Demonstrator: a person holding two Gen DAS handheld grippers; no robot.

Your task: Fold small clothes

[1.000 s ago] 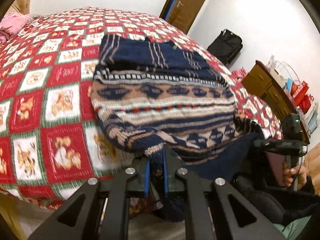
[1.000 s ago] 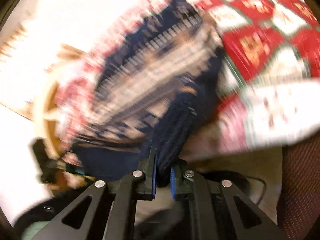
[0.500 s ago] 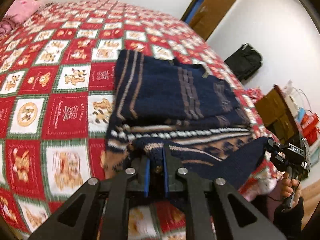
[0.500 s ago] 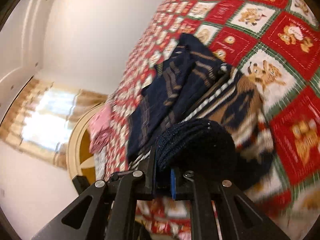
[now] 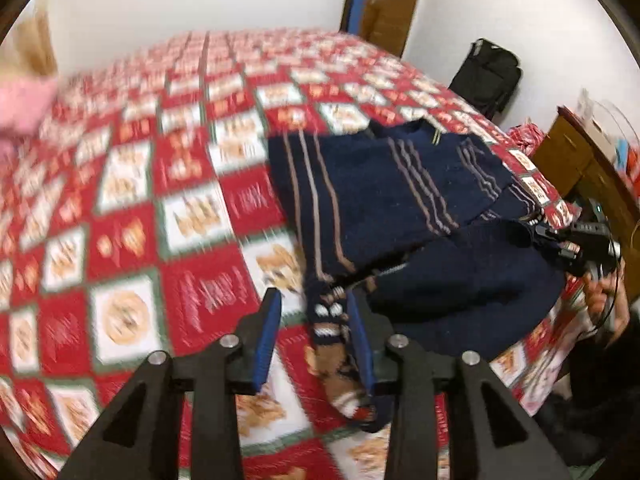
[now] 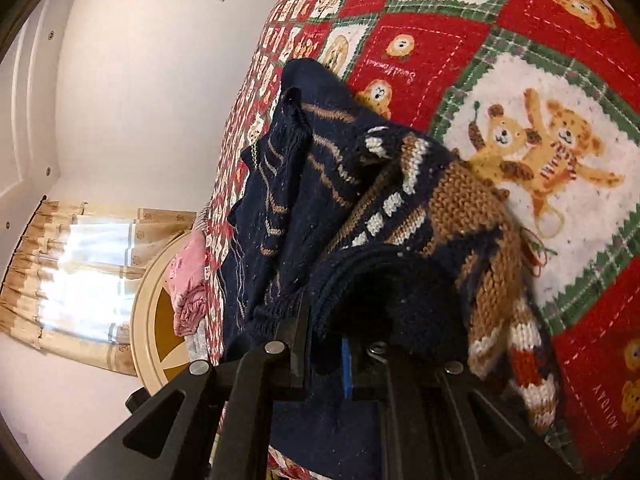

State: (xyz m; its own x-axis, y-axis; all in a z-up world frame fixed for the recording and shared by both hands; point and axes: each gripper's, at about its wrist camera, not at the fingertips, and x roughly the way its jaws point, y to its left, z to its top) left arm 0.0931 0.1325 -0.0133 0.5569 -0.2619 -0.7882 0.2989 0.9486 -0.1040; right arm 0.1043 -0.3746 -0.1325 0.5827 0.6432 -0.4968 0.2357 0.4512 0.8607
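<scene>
1. Since a second ago, we have carried the near hem of the navy knitted sweater with tan and white patterned bands up over its body; the patterned front, then fully spread, is now mostly covered by the plain striped back.
2. Our left gripper has just been opening: the blue pads stand apart, with a patterned corner lying loose between them.
3. Our right gripper is clenched on a thick navy fold of the sweater's edge.
4. The sweater lies half-folded near the bed's right edge.
5. Risk, as we judge it: with only one side released, any pull from the right could drag the fold askew or slide it off the edge.
6. Underneath: the red, white and green teddy-bear quilt. Around: white walls, brown wooden door, black bag, curtained window.
</scene>
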